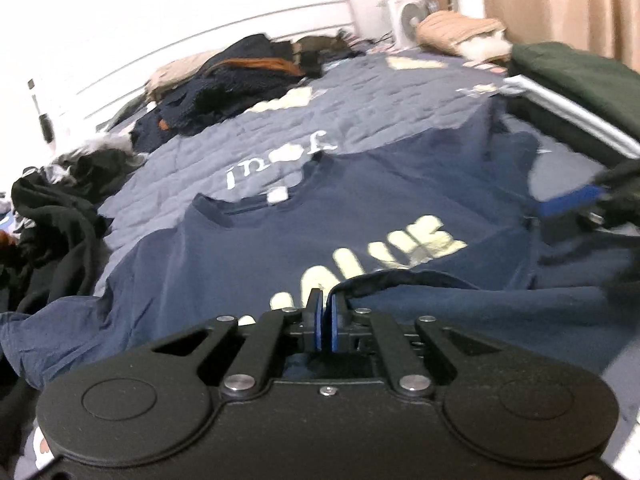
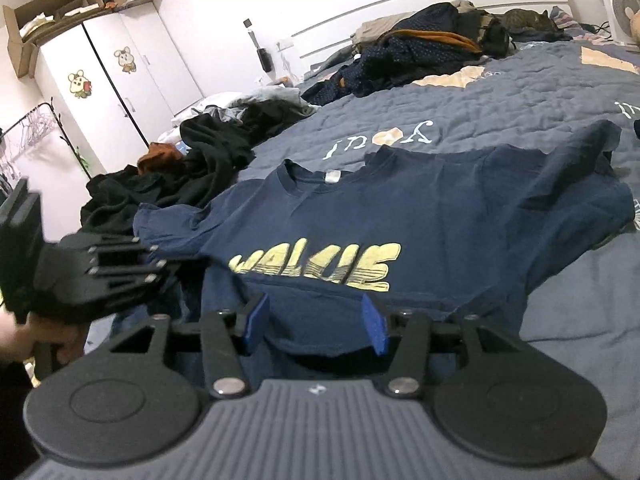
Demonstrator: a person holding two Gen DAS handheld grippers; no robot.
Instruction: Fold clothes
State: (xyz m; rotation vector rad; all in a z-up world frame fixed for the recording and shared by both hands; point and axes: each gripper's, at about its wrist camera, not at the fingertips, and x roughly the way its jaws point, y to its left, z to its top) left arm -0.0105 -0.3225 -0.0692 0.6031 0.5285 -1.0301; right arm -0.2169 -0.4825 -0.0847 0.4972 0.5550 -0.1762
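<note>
Navy T-shirt spread on the bed, its hem pinched by one gripper.

The navy T-shirt (image 2: 400, 216) lies face up on the blue quilt (image 2: 500, 92), collar toward 12 o'clock. The left gripper (image 1: 326, 300) is clamped on the folded-up hem at 6 o'clock. The right gripper (image 2: 316, 320) stands with its blue pads apart over the hem, gripping nothing. A dark clothes pile (image 2: 208, 160) sits at 10 o'clock.

T-shirt (image 2: 400, 216) lies flat on the quilt (image 2: 520, 92), collar toward the headboard (image 2: 400, 4), clothes pile (image 2: 200, 168) to its left, another pile (image 2: 420, 44) behind, fan (image 2: 620, 8) at far right.
</note>
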